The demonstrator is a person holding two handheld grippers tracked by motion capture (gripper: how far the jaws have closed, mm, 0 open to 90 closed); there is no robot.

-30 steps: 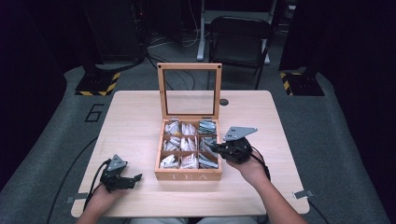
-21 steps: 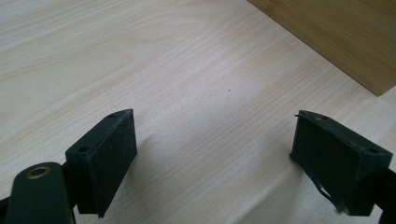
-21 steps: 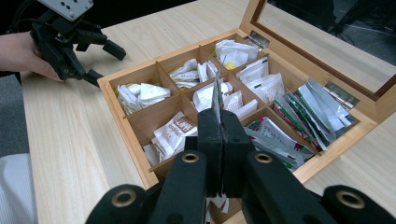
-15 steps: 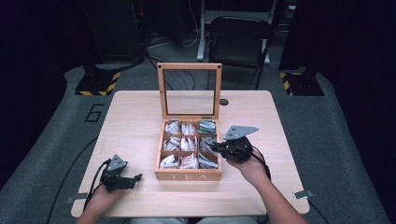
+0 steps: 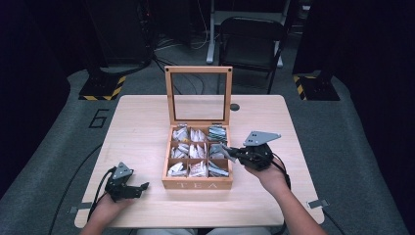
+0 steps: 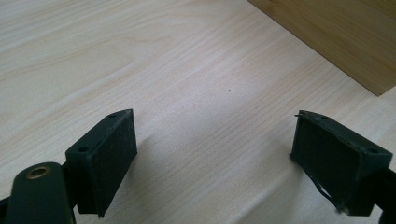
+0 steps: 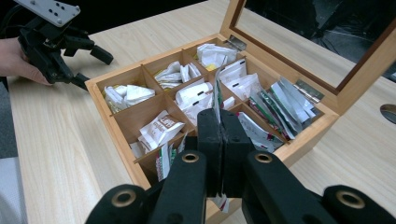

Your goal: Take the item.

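While clamped, tea bag protrudes above right tool.

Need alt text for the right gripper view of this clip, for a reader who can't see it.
The right claw, shut on a tea packet, hangs over an open wooden tea box whose compartments hold more packets. The glass lid stands raised behind, and the left claw, open, rests on the table beyond the box.

A thin tea sachet stands on edge, pinched in the shut jaws of the right hand-held gripper, just over the right middle compartment; the wooden tea box sits mid-worktop, glass lid upright, nine compartments stuffed with white and dark sachets.
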